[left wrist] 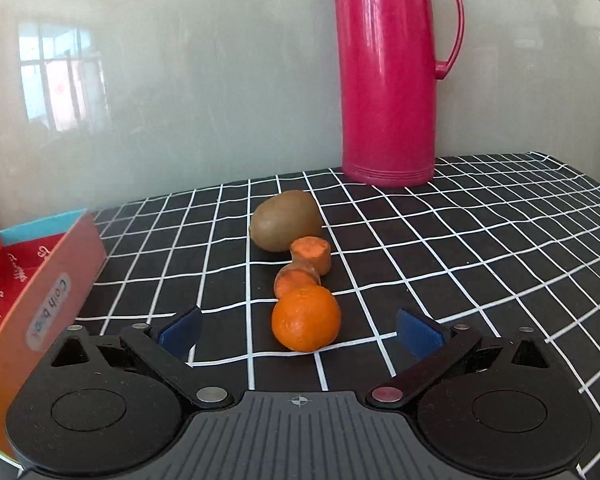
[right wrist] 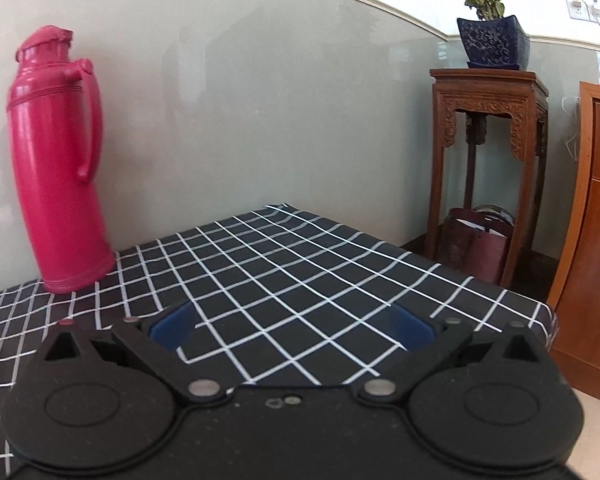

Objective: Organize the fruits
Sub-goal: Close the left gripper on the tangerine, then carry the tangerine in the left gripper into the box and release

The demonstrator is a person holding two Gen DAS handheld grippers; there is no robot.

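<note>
My left tongs point(left wrist: 298, 330) gape wide, lined up on orange point(left wrist: 306, 317) mid-worktop point(left wrist: 480, 240) for grab; right tongs point(right wrist: 292, 330) open, idle, empty.

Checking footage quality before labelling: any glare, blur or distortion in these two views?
Left wrist view: a window reflection glares on the glossy wall; the tablecloth grid bows with fisheye; the orange is sharp. Right wrist view: the pink flask leans and looks slightly soft near the edge; the wall trim curves.
</note>
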